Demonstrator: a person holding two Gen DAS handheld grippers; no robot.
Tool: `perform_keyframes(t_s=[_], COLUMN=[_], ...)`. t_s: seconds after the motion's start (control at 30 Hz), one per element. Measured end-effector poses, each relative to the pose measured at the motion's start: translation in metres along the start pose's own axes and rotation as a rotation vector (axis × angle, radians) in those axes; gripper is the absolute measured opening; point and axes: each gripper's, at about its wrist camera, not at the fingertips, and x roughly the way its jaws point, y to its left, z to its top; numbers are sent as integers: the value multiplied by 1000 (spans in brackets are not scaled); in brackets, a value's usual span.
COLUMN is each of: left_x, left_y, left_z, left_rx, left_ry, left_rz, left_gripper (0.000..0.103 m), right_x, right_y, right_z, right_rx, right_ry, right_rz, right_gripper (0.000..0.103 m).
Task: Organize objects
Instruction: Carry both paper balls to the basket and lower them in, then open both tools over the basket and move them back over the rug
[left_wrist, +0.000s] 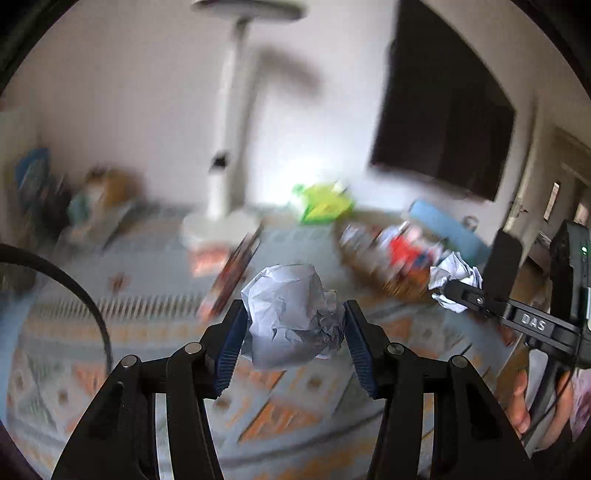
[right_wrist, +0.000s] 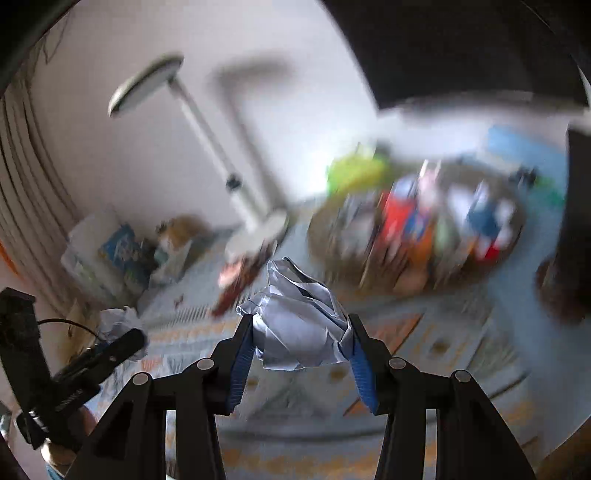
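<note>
Crumpled paper ball (left_wrist: 291, 314) sits clamped between the left gripper (left_wrist: 293, 332) fingers, held above the patterned rug (left_wrist: 288, 413). The right gripper (right_wrist: 301, 343), level beside it, pinches a second crumpled paper ball (right_wrist: 301, 328). Background is motion-blurred.

The right gripper (right_wrist: 301, 338) jaws clamp a crumpled paper ball (right_wrist: 301, 325) above a patterned cloth (right_wrist: 424, 339).

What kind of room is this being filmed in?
Most likely a lived-in room at home, though the pictures are blurred. A white desk lamp stands on a table under a patterned cloth, a dark screen hangs on the wall, and a basket of clutter sits nearby.
</note>
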Motion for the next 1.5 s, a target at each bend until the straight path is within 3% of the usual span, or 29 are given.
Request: perform_keyframes(t_s=[0.17, 0.3, 0.43, 0.6, 0.7, 0.73, 0.8, 0.83, 1.0, 1.1, 1.37, 1.4, 1.47, 1.5], left_x=[30, 88, 137, 186, 202, 209, 224, 228, 209, 180, 77, 60, 36, 24], left_y=[-45, -78, -95, -108, -108, -108, -104, -100, -83, -70, -19, -11, 5, 16], left_z=[59, 90, 96, 91, 89, 87, 81, 78, 68, 70, 78, 78, 75, 71], left_rx=[74, 100, 82, 76, 58, 51, 29, 15, -11, -14, -29, -29, -36, -45], left_ry=[-59, -23, 14, 60, 70, 94, 163, 190, 198, 162, 21, 1, -29, -44], left_rz=[-102, -176, -206, -218, -239, -246, -270, -269, -256, -247, -178, -165, -135, -114], left_gripper=[50, 50, 50, 50, 65, 77, 79, 79, 79, 79, 81, 82, 99, 103], right_x=[-17, -6, 23, 54, 73, 78, 87, 87, 74, 60, 22, 21, 18, 17], right_y=[-32, -56, -83, -108, -113, -115, -119, -120, -125, -117, -48, -38, -13, -3], right_z=[68, 109, 130, 134, 138, 138, 134, 130, 117, 111, 96, 94, 85, 79], right_rx=[79, 130, 154, 199, 172, 165, 168, 174, 215, 221, 160, 149, 121, 105], right_ry=[-138, -159, -148, -111, -88, -70, -31, -29, -29, -31, -45, -43, -44, -44], right_rz=[-193, -292, -369, -370, -370, -365, -374, -377, -366, -359, -275, -263, -233, -222], right_gripper=[48, 48, 48, 48, 52, 55, 70, 71, 71, 72, 74, 78, 86, 89])
